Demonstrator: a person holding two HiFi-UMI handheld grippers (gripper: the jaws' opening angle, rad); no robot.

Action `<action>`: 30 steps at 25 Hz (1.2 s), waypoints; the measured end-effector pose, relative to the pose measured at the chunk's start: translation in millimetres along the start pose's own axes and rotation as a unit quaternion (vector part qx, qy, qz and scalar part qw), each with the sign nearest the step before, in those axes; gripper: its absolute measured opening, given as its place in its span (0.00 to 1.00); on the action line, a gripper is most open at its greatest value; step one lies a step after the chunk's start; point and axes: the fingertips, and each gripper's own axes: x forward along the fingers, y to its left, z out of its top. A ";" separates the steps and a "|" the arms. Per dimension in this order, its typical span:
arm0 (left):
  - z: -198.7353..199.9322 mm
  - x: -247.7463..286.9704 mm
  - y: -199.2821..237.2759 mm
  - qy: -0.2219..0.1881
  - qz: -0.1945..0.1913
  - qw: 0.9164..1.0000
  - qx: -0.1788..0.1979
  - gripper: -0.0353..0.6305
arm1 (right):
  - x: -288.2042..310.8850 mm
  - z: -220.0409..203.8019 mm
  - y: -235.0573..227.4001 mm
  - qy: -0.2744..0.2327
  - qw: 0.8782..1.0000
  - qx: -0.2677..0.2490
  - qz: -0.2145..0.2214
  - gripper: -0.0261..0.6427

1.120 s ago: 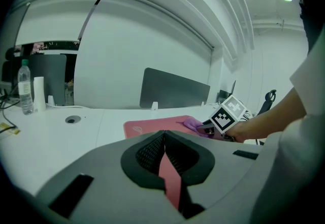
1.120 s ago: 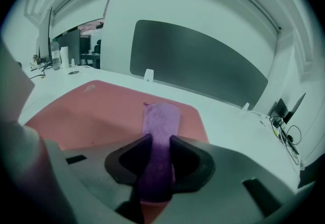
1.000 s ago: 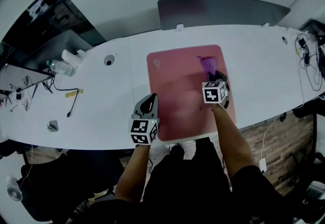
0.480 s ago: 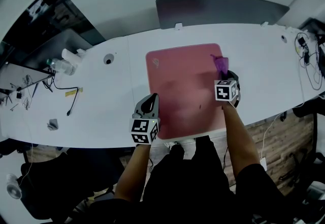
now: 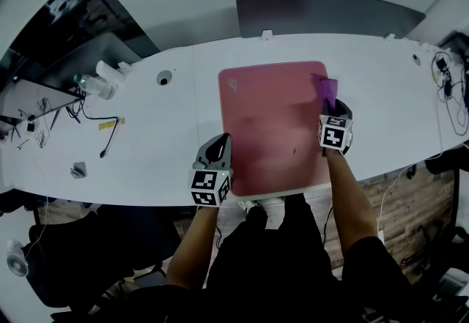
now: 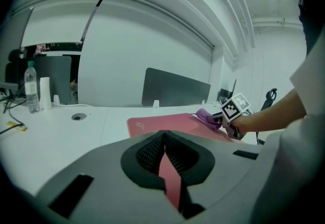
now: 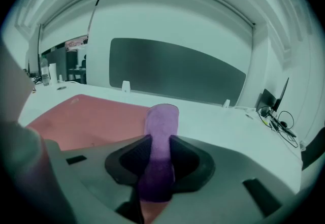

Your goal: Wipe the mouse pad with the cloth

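Note:
A pink mouse pad [image 5: 272,124] lies on the white table [image 5: 154,146]; it also shows in the left gripper view [image 6: 167,121] and the right gripper view [image 7: 86,116]. My right gripper [image 5: 331,110] is shut on a purple cloth [image 5: 327,88] at the pad's far right edge. The cloth [image 7: 161,134] sticks out forward between the jaws of the right gripper [image 7: 160,149], partly over the white table. My left gripper [image 5: 215,151] rests at the pad's near left edge. Its jaws are shut with nothing in them [image 6: 163,139]. From there I see the cloth [image 6: 205,115] across the pad.
A dark grey divider panel [image 5: 330,14] stands along the table's far side. A round cable hole [image 5: 164,78] lies left of the pad. A water bottle [image 5: 91,83] and a black cable [image 5: 102,135] lie far left. More cables [image 5: 447,76] sit far right.
My right gripper has dragged the cloth rightward across the pad to its right edge. The left gripper has stayed in place.

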 end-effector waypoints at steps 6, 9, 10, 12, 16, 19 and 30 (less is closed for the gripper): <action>-5.1 -9.6 5.8 0.000 0.009 1.000 -0.007 0.09 | -29.6 32.7 50.5 -0.029 0.997 0.019 0.066 0.22; -6.2 -14.6 9.2 -0.003 0.013 1.000 -0.010 0.09 | -46.2 40.1 85.6 -0.034 0.994 0.012 0.104 0.22; -7.0 -16.6 10.9 -0.003 0.015 1.000 -0.013 0.09 | -51.0 40.6 97.2 -0.034 0.993 0.009 0.115 0.22; -10.3 -21.5 14.8 -0.002 0.019 1.000 -0.017 0.09 | -60.7 39.1 120.4 -0.031 0.990 0.006 0.134 0.22; -18.9 -30.2 22.7 0.000 0.027 0.999 -0.023 0.09 | -81.3 35.1 167.3 -0.025 0.984 0.011 0.173 0.22; -24.0 -34.9 26.9 0.003 0.030 0.999 -0.026 0.09 | -94.9 30.2 202.2 -0.016 0.980 0.011 0.200 0.22; -33.4 -52.1 41.3 0.006 0.039 0.999 -0.022 0.09 | -113.7 1.3 307.7 0.016 0.966 -0.012 0.259 0.22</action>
